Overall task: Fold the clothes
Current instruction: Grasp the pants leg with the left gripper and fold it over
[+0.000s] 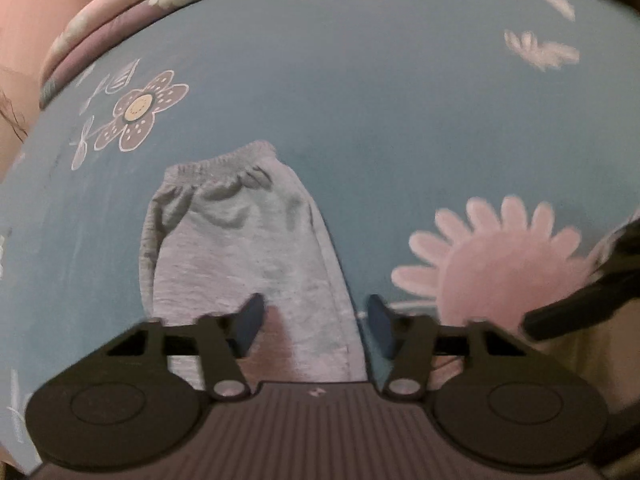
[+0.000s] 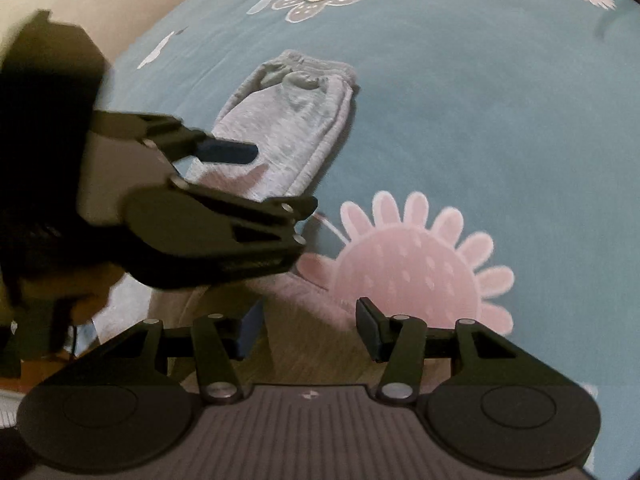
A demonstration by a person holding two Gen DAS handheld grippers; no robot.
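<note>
Blue bedsheet (image 1: pixel 360 120) with big flowers covers the bed, and our grey pants (image 1: pixel 248 248) lie flat on it, already folded long, waistband at 12 o'clock. We think the step now is grabbing the leg end at 6 o'clock. Our left claw (image 1: pixel 312 326) sits partly open over that end, with cloth between its fingers but not pinched yet. Our right claw (image 2: pixel 310 330) is partly open too, holding nothing, off at 4 o'clock from the pants. Next we must pinch the leg end and lift it toward the waistband.

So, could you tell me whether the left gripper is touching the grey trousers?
Cannot tell: the left gripper straddles the grey trousers with jaws apart; neither view plainly shows contact or gap.
</note>
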